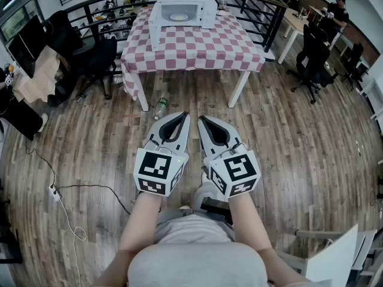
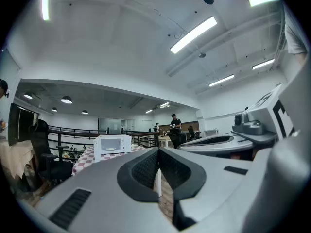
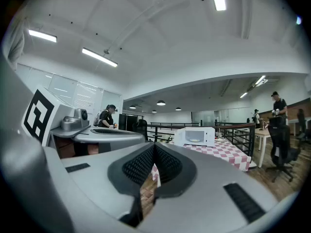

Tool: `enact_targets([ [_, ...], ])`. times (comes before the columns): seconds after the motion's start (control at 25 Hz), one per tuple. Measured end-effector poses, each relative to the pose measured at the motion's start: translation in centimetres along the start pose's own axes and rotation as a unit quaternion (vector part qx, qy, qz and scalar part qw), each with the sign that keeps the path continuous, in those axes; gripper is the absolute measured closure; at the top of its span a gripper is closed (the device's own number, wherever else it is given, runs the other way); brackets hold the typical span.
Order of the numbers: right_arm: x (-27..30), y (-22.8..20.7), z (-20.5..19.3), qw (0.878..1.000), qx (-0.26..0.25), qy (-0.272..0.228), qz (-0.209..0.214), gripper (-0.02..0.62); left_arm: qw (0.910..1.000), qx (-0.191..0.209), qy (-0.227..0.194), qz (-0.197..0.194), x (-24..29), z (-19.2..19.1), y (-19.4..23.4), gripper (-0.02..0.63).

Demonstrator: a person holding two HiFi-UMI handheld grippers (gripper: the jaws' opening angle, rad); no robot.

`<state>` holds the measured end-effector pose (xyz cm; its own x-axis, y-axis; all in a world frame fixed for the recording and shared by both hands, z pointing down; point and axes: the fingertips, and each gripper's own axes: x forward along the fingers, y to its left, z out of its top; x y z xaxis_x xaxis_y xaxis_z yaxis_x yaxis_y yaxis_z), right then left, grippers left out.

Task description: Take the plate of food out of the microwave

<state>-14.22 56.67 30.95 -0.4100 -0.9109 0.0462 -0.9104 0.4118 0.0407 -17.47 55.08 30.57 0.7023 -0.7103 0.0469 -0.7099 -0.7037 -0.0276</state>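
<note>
A white microwave (image 1: 181,12) stands with its door swung open on a table with a red-and-white checked cloth (image 1: 191,46), far ahead of me. Inside it lies a pale plate of food (image 1: 178,17). The microwave (image 2: 112,145) also shows small in the left gripper view, and the microwave (image 3: 195,136) again in the right gripper view. My left gripper (image 1: 185,116) and right gripper (image 1: 201,119) are held side by side over the wooden floor, well short of the table. Both are shut with nothing between the jaws.
A plastic bottle (image 1: 160,107) lies on the floor by the table's front left leg. Black office chairs (image 1: 99,61) stand left of the table, another chair (image 1: 312,58) to the right. A black railing (image 1: 272,17) runs behind. People stand at desks at the back right.
</note>
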Motion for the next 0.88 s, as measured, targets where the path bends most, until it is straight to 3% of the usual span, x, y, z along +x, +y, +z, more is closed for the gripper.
enact_targets([
  [0.48, 1.2, -1.3, -0.3, 1.000, -0.020, -0.006, 0.010, 0.569, 0.9998, -0.016, -0.004, 0.007, 2.4, -0.3, 1.1, 0.601],
  [0.88, 5.2, -6.3, -0.5, 1.000, -0.011, -0.003, 0.018, 0.569, 0.9998, -0.015, -0.002, 0.013, 8.0, -0.3, 2.7, 0.601],
])
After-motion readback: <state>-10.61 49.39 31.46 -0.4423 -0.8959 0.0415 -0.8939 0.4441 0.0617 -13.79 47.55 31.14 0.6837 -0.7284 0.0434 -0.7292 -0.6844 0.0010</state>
